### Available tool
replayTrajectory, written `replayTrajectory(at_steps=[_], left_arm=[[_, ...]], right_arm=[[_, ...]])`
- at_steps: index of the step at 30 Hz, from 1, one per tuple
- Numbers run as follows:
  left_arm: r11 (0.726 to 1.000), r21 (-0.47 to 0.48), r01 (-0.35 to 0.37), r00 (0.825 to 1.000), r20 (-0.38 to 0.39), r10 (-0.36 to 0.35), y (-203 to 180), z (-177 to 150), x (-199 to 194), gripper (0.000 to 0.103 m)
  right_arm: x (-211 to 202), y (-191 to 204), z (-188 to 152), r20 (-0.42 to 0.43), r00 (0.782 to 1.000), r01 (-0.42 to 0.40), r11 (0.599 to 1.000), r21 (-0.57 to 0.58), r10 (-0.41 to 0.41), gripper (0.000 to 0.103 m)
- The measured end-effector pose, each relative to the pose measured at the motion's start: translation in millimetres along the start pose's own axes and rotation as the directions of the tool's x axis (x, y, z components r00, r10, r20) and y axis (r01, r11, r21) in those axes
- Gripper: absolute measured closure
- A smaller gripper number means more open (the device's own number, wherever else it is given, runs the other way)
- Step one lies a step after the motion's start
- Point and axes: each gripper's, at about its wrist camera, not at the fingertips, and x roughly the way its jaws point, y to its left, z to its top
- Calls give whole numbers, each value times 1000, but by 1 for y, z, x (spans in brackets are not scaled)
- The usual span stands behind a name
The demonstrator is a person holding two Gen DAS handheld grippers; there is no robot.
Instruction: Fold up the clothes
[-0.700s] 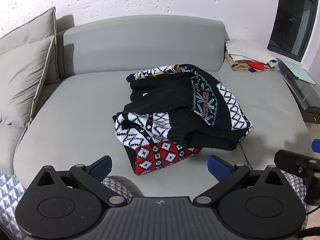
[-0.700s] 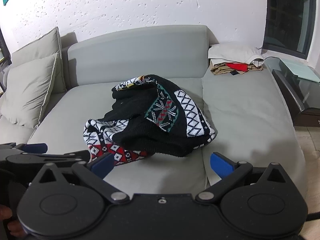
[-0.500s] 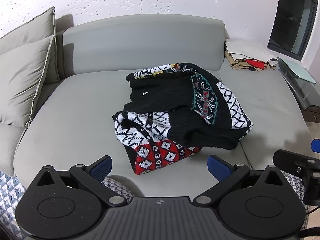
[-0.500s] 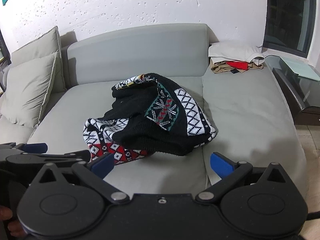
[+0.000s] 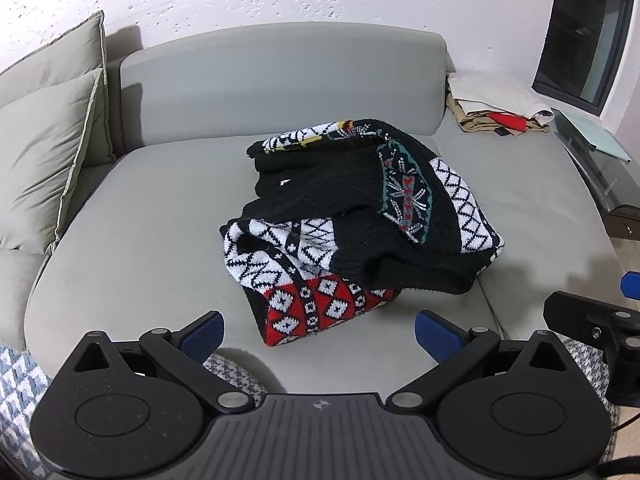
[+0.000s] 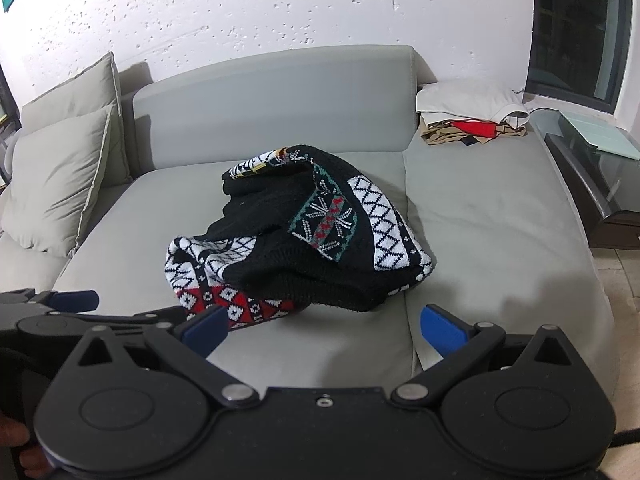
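Note:
A crumpled black knit sweater [image 5: 352,220] [image 6: 296,240] with white, red and green patterns lies in a heap in the middle of the grey sofa seat [image 5: 132,232] [image 6: 492,232]. My left gripper [image 5: 318,334] hovers open just in front of the sweater's red patterned hem, with nothing between its blue pads. My right gripper [image 6: 322,326] is open too, near the sofa's front edge, short of the sweater's black hem. The right gripper shows at the far right of the left wrist view; the left gripper shows at the far left of the right wrist view.
Two grey cushions [image 5: 44,152] [image 6: 60,172] lean at the sofa's left end. A small stack of folded clothes [image 5: 496,106] [image 6: 472,116] sits at the back right. A dark glass side table [image 5: 600,168] [image 6: 592,168] stands to the right of the sofa. A patterned rug [image 5: 16,372] lies below.
Both views have shifted slightly; the sweater sits a touch higher in each frame. Both grippers stay open and hold nothing.

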Motion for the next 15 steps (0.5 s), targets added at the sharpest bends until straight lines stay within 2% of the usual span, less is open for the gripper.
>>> replayTrajectory(at_steps=[15], left_arm=[[1000, -1, 0, 1000, 0, 0, 0, 0, 0, 1]], right_arm=[[0, 1, 1, 2, 1000, 0, 1000, -5, 0, 0]])
